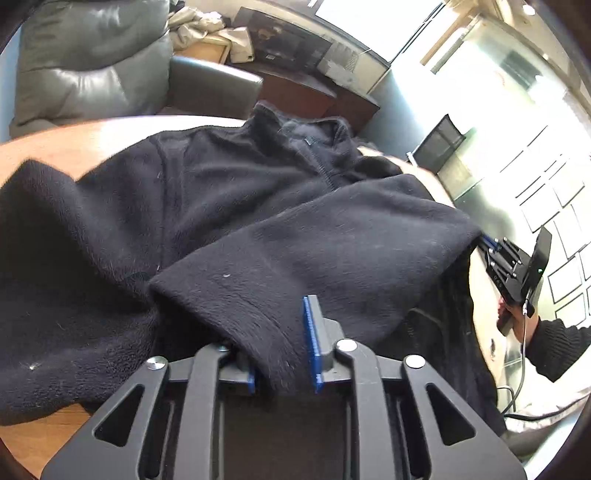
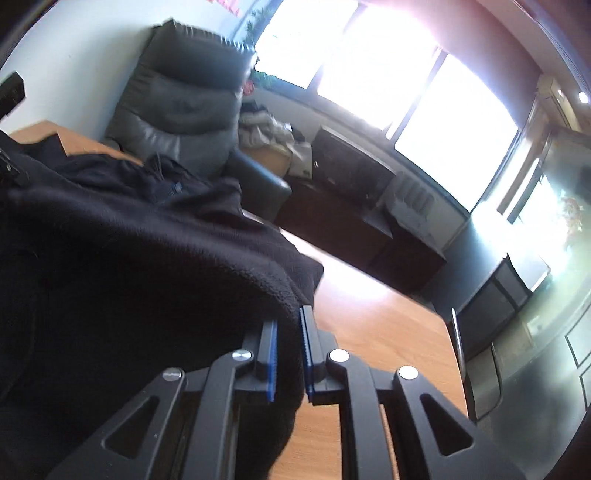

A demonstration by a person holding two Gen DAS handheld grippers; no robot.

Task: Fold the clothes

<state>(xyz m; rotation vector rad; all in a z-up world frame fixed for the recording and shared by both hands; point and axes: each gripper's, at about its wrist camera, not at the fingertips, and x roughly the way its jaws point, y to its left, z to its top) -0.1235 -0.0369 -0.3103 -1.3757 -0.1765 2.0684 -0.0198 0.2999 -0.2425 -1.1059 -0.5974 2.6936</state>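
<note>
A black fleece jacket (image 1: 229,192) with a zip collar lies spread on a wooden table (image 1: 66,144). One sleeve (image 1: 295,251) is folded across its front. My left gripper (image 1: 282,332) is shut on the cuff of that sleeve; its left finger is buried in the fleece. In the right wrist view my right gripper (image 2: 290,332) is shut on a fold of the same jacket (image 2: 129,266), lifted off the table (image 2: 369,332). The right gripper's body (image 1: 513,266), held by a hand in a black sleeve, shows at the jacket's right edge in the left wrist view.
A grey leather armchair (image 1: 92,62) stands behind the table, with a dark cabinet (image 1: 306,92) and heaped cloth (image 1: 199,26) beyond it. Bright windows (image 2: 388,74) fill the far wall. The table's right edge (image 2: 456,332) has a metal rail.
</note>
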